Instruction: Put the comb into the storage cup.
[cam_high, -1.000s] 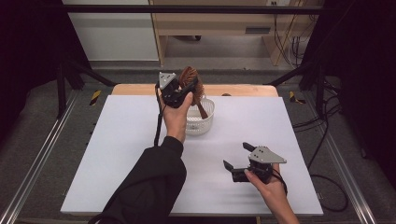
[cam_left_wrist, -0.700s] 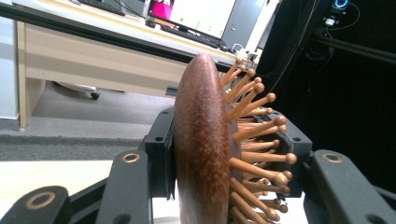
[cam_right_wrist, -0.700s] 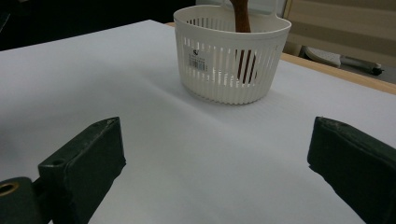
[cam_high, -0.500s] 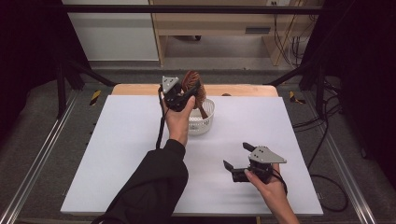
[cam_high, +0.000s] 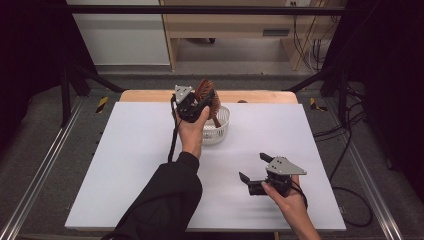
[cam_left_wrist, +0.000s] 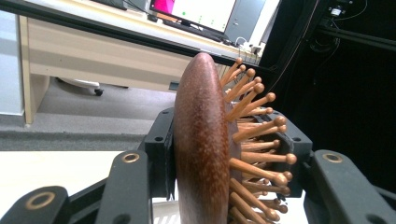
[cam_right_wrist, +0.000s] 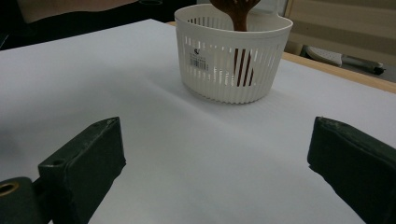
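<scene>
Left claw (cam_high: 200, 102) clamped on wooden hairbrush (cam_high: 206, 92) over white basket (cam_high: 217, 131); right claw (cam_high: 254, 169) wide apart, unladen.

The dark brown wooden hairbrush (cam_left_wrist: 201, 149) has a smooth, faintly glossy speckled back and paler wooden pins with rounded tips. The white slotted plastic basket (cam_right_wrist: 231, 58) looks smooth and matt. The white tabletop (cam_high: 135, 150) is matt, edged in pale wood.

A lab or recording room: black curtains (cam_high: 30, 75) flank a metal-framed white table (cam_high: 125, 165), loose cables (cam_high: 345, 150) trail the floor, and beyond the left jaws glows a monitor (cam_left_wrist: 205, 11).
</scene>
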